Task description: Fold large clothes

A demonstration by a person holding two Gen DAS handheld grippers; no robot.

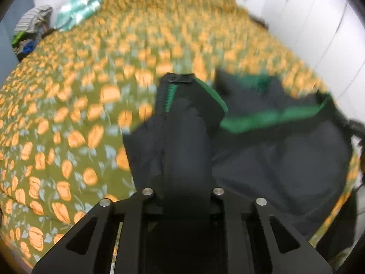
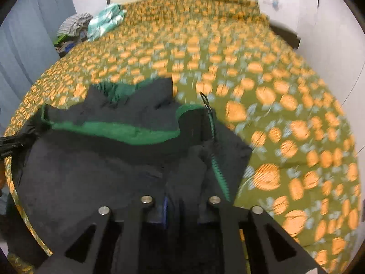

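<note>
A black jacket with green lining and a green zipper lies bunched on the near part of a bed. It also shows in the right wrist view. My left gripper is shut on the jacket's zipper edge, and the cloth drapes over its fingers and hides them. My right gripper is shut on the other zipper edge, with cloth between its blue pads. The zipper pull sticks up beyond it. Both views are blurred by motion.
The bed is covered by an olive bedspread with orange flowers. A teal checked cloth and a pile of clothes lie at the far left corner. White walls stand to the right.
</note>
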